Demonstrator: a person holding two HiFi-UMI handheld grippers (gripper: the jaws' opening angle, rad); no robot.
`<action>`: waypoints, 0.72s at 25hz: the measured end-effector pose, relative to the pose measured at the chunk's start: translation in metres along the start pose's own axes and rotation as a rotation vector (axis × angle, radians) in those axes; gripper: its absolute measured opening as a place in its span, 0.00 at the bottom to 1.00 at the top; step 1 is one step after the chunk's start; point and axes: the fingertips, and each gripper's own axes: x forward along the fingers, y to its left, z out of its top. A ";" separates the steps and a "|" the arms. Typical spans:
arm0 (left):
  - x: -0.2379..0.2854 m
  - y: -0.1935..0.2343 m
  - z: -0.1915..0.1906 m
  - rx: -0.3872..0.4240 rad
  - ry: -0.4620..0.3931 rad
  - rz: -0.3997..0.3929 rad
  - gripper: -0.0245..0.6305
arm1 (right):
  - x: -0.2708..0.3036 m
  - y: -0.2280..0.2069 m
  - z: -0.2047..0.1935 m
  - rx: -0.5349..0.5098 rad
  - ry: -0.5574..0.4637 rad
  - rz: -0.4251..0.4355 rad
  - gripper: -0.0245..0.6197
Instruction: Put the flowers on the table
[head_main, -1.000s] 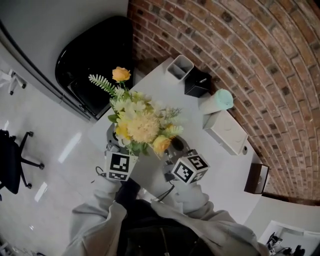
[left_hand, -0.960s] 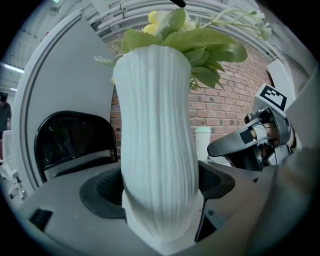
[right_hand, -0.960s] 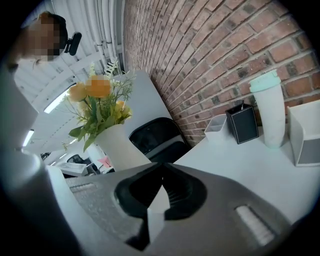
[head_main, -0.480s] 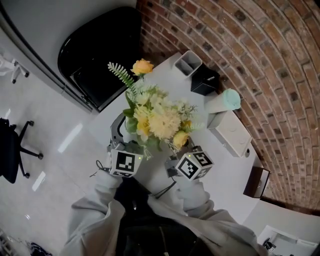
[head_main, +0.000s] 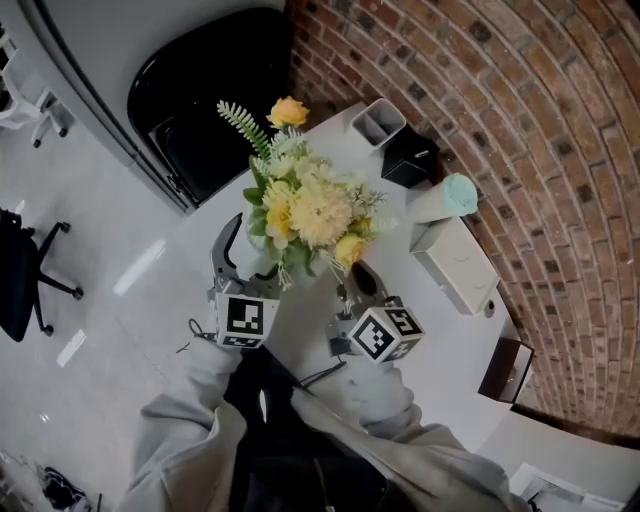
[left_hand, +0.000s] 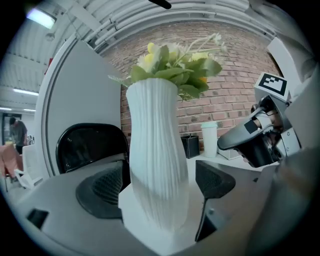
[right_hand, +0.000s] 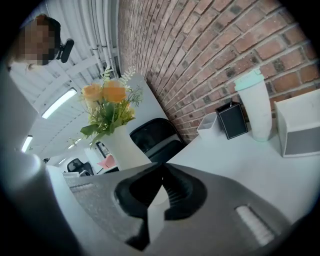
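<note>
Within the gaping left tool (left_hand: 159, 186) stands the flower vase (left_hand: 156, 150).

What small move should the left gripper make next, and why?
Probably draw the left gripper straight back, away from the white vase. Its jaws stand apart on both sides of the vase, which seems to rest upright on the table, so the flowers look placed.

office, white desk (head_main: 440, 312), black swivel chair (head_main: 22, 282), desk organisers (head_main: 379, 123), brick wall (head_main: 530, 120)
</note>
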 end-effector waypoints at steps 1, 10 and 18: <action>-0.007 -0.002 -0.002 -0.005 0.017 0.002 0.70 | -0.005 0.002 -0.002 0.007 -0.001 -0.007 0.04; -0.094 -0.043 -0.009 -0.131 0.131 -0.054 0.70 | -0.065 0.046 -0.018 0.007 -0.005 0.020 0.04; -0.143 -0.071 0.025 -0.267 0.068 -0.049 0.48 | -0.107 0.084 -0.015 -0.009 -0.056 0.067 0.04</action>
